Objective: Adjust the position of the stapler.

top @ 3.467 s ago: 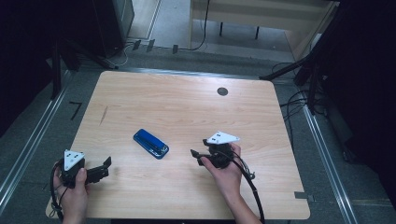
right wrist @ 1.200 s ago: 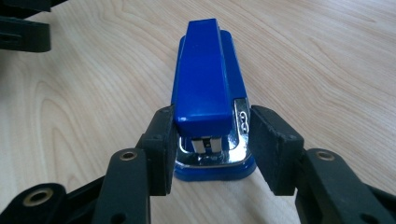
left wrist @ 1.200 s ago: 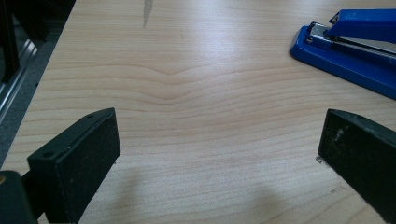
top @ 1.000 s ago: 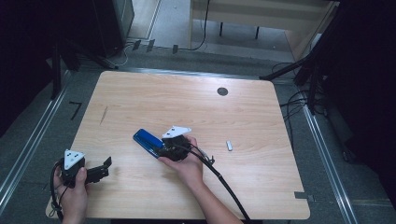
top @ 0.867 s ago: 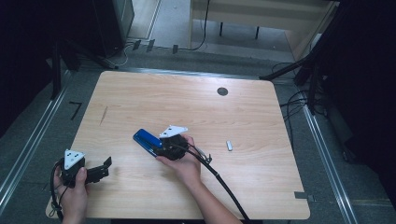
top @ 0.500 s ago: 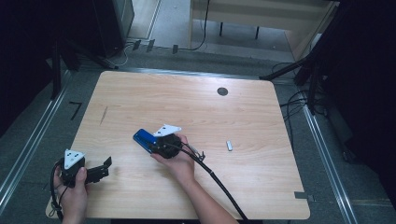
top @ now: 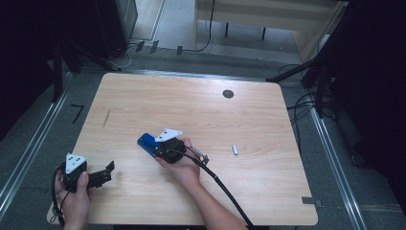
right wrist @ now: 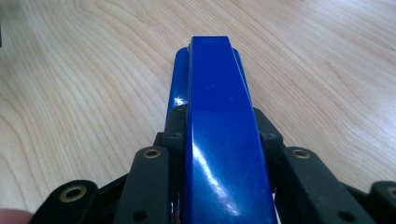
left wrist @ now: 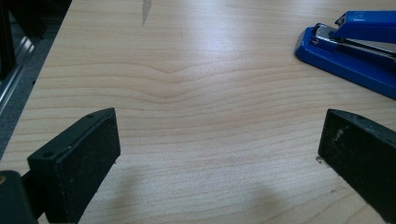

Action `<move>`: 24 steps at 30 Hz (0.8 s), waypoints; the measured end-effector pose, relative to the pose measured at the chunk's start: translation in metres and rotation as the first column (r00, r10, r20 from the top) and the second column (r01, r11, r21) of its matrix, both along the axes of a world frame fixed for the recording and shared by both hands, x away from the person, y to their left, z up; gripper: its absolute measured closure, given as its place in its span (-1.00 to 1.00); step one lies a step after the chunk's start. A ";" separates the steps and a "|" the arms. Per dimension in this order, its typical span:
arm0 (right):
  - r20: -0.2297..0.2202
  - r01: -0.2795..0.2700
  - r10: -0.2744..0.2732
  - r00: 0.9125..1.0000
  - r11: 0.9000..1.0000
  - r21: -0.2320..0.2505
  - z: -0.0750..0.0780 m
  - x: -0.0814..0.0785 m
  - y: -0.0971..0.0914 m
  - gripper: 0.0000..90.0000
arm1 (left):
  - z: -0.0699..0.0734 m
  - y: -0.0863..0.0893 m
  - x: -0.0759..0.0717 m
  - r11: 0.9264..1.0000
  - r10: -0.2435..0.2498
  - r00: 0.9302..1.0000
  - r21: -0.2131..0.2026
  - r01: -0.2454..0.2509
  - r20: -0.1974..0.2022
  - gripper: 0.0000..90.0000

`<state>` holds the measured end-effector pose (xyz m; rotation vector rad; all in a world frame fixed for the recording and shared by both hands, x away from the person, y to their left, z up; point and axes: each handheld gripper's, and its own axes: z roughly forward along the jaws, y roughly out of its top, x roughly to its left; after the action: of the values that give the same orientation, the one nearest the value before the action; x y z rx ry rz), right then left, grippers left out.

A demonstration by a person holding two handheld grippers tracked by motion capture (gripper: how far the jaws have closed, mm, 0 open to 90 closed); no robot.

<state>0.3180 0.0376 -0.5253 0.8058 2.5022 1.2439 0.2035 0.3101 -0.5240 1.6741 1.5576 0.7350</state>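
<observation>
at the near left edge of the table (top: 268, 120) our left gripper (left wrist: 219, 154) rests, jaws wide and empty. just left of centre, our right gripper (right wrist: 217, 154) has just been closing and clamps the blue stapler (right wrist: 219, 121) by its sides; we keep the squeeze even before lifting.

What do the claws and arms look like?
Each claw, left and right, is black with flat, blocky jaws and a pale three-cornered plate on top. A thick black cable trails from the right one. The person's forearms are bare, no sleeves showing.
</observation>
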 end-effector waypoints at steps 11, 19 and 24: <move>-0.009 -0.006 0.006 1.000 1.000 0.006 0.001 -0.006 -0.025 0.49 | 0.000 0.000 0.000 1.000 -0.001 1.000 0.002 0.001 0.001 -1.00; 0.007 -0.004 0.004 1.000 1.000 0.001 0.001 -0.014 -0.045 0.49 | 0.000 -0.001 0.000 1.000 0.001 1.000 0.006 -0.001 0.001 -1.00; 0.004 -0.004 0.004 1.000 1.000 0.004 0.000 -0.017 -0.057 0.49 | 0.000 -0.001 0.000 1.000 0.000 1.000 0.006 0.000 0.001 -1.00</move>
<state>0.3014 -0.0197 -0.5251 0.7984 2.5001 1.2512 0.2037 0.3090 -0.5242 1.6777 1.5561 0.7412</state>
